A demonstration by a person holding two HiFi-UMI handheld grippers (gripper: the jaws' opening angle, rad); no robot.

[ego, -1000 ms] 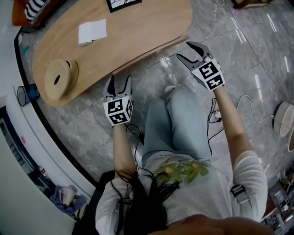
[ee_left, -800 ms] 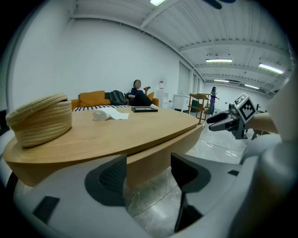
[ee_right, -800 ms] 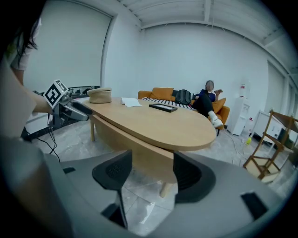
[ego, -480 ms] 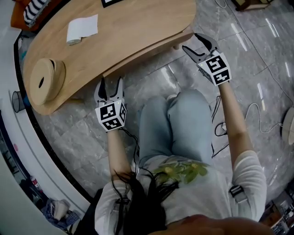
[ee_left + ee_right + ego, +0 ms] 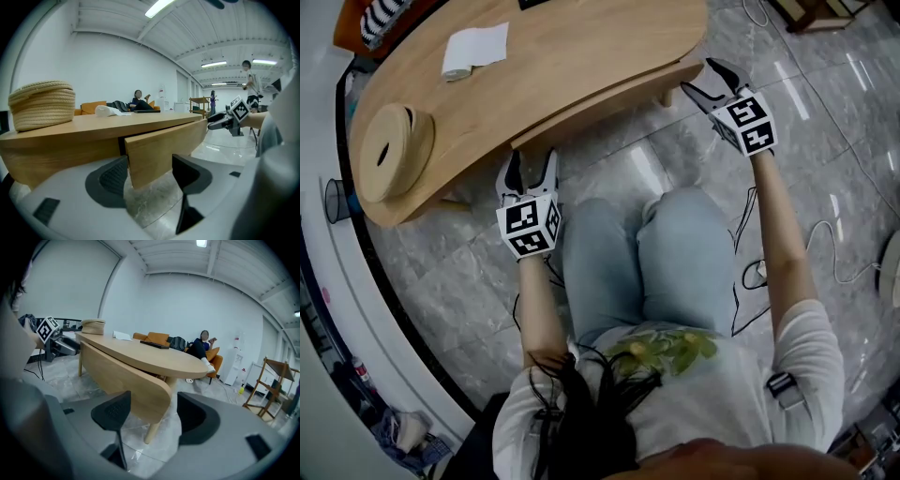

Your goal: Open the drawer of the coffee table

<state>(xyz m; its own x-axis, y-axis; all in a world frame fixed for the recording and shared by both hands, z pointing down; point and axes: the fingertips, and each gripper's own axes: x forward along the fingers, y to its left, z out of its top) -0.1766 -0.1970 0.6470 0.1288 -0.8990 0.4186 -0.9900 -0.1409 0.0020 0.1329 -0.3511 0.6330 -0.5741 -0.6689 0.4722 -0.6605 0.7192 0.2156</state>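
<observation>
1. Task's thing: the drawer front is a long curved panel under the near edge of the coffee table. It sits close beneath the tabletop and does not look drawn out yet.
2. Long axis: the panel runs along the table's near edge, with one tool at each end.
3. Left tool: the jaws stand apart. In the left gripper view the panel's square left end sits between the pads, just beside one and clear of the other, so it is not clamped.
4. Right tool: the jaws have just been opening and now stand wide. The panel's rounded right end appears between them in the right gripper view, and neither pad touches it.
5. Governing relation: the panel lies directly ahead of both tools, and neither hand is clearly nearer. Each probably needs a short advance before it closes on an end.
6. Open room: the pull would come back towards the person, whose knees fill the floor between the arms and may limit travel.
7. Bystanders: a woven basket and a folded paper rest well back on the tabletop.
</observation>
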